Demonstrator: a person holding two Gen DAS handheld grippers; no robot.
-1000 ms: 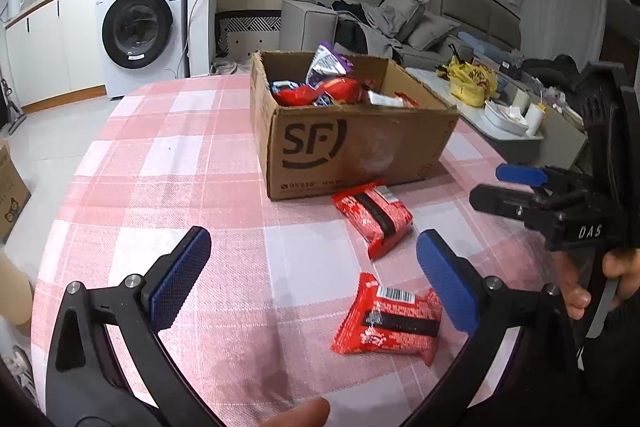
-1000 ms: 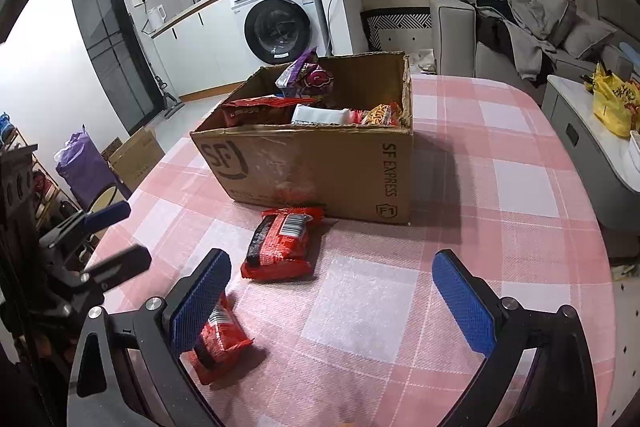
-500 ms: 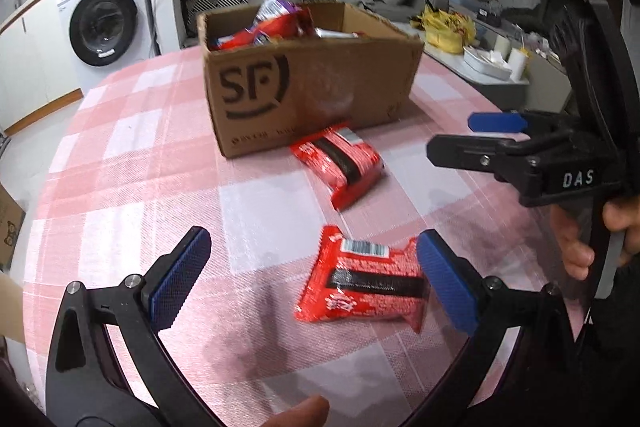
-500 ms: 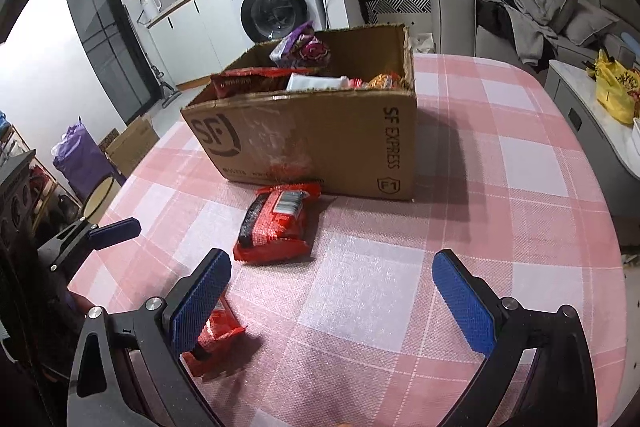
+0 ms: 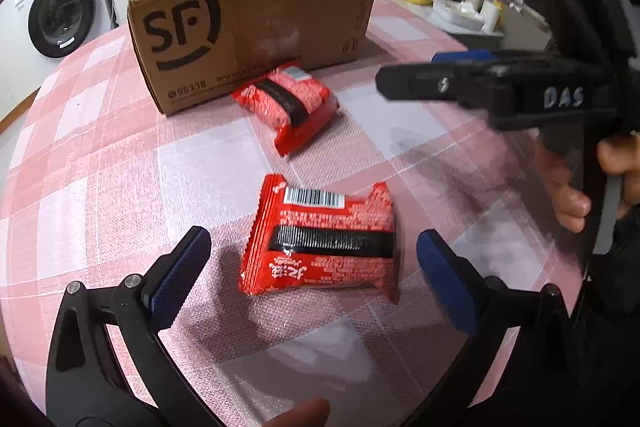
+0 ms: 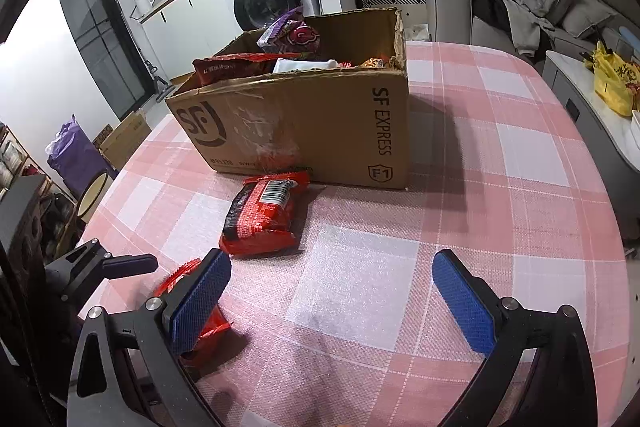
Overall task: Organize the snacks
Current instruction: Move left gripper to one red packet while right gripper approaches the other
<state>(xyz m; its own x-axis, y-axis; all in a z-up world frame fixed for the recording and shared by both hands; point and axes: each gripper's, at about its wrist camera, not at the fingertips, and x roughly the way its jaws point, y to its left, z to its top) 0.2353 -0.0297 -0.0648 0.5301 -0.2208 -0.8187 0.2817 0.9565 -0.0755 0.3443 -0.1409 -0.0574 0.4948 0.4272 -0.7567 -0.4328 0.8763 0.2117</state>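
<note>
Two red snack packets lie on the pink-checked table [image 5: 120, 163]: the far packet [image 5: 288, 105] just in front of the cardboard box [image 5: 256, 23], the near packet [image 5: 324, 247] well apart from it. Left gripper [image 5: 312, 267] gapes wide, blue pads flanking the near packet without touching. Right gripper [image 6: 332, 303] also spread wide, empty, over bare cloth; box holds more snack bags [image 6: 292, 37].

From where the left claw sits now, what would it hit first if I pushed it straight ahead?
The near red snack packet: it lies on the tablecloth directly between the open left claw fingers. Beyond it come a second red packet and the cardboard box. Height above the packet is hard to judge.
</note>
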